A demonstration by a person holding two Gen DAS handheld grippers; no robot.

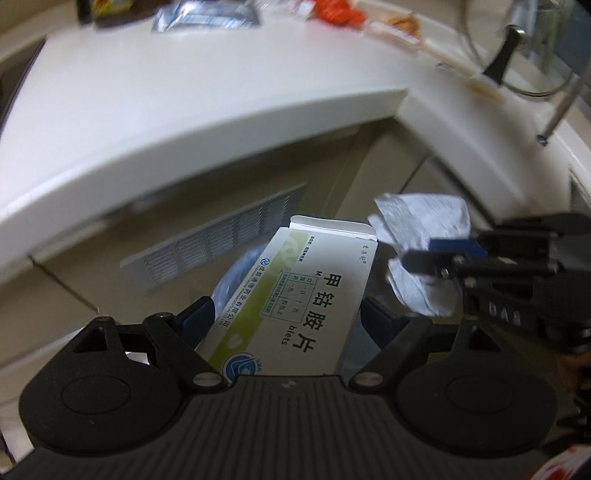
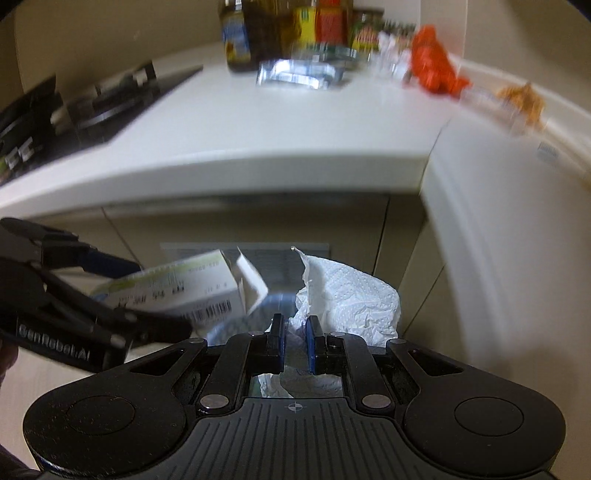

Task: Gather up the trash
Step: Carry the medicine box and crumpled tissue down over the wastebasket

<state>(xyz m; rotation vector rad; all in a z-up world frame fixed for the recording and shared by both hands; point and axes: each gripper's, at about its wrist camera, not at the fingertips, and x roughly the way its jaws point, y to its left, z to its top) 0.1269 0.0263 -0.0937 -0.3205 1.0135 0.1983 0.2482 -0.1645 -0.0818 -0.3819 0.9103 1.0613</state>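
Note:
My left gripper [image 1: 286, 314] is shut on a white and green medicine box [image 1: 291, 295] with an open end flap. It holds the box in front of the cabinet below the counter; the box shows in the right wrist view [image 2: 184, 288] too. My right gripper [image 2: 295, 334] is shut on a crumpled white paper towel [image 2: 351, 295], seen also in the left wrist view [image 1: 421, 240]. The two grippers are side by side, above a bluish bin rim [image 2: 229, 325] that is mostly hidden.
The white counter [image 2: 277, 125] carries a silver wrapper [image 2: 295, 74], an orange-red wrapper [image 2: 432, 62], a clear pack with brown food [image 2: 517, 99], and jars [image 2: 295, 29] at the back. A black stove [image 2: 92, 107] is at left. A vent grille [image 1: 221, 236] is in the cabinet.

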